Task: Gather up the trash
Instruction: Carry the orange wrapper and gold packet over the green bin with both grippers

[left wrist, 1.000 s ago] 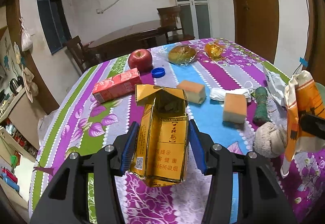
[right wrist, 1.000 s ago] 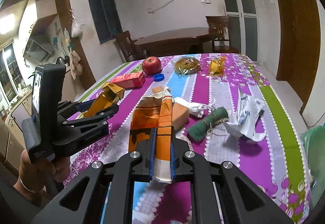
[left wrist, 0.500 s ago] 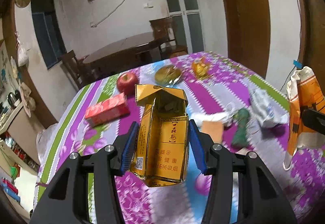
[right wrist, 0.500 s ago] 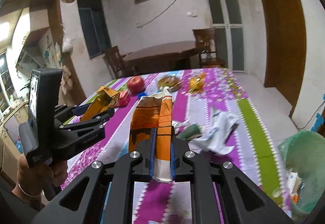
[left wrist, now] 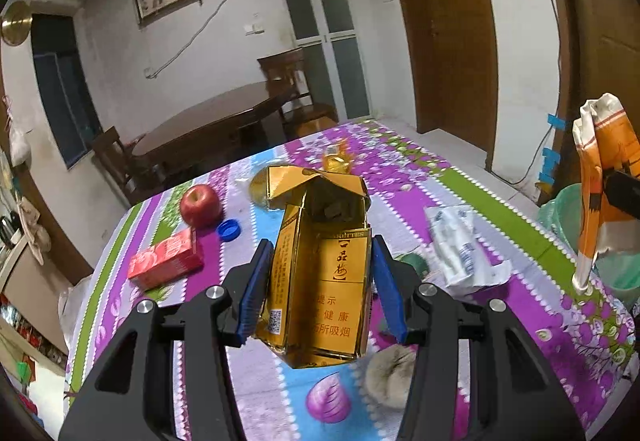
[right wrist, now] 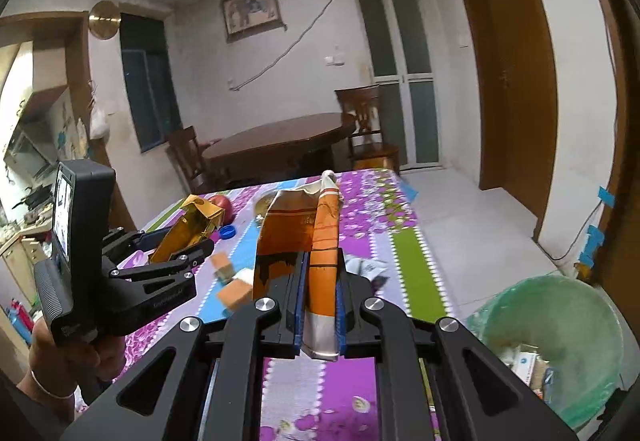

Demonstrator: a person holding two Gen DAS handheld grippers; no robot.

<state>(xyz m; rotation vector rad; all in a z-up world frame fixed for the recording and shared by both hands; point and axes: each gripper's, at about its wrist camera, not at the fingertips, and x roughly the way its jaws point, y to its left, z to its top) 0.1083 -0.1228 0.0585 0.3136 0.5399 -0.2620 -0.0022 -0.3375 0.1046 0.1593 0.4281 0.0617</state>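
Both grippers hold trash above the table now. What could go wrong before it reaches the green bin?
1. The yellow cigarette box is open at the top and sits in the left gripper with its bottom hanging free below the pads, so it might slip or spill.
2. The orange wrapper in the right gripper is thin and floppy; it may miss the green bin, which stands beside the table, off to the right.

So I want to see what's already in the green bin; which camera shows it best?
The right wrist view: the green bin shows its open mouth with scraps inside. The left wrist view catches only its rim behind the orange wrapper.
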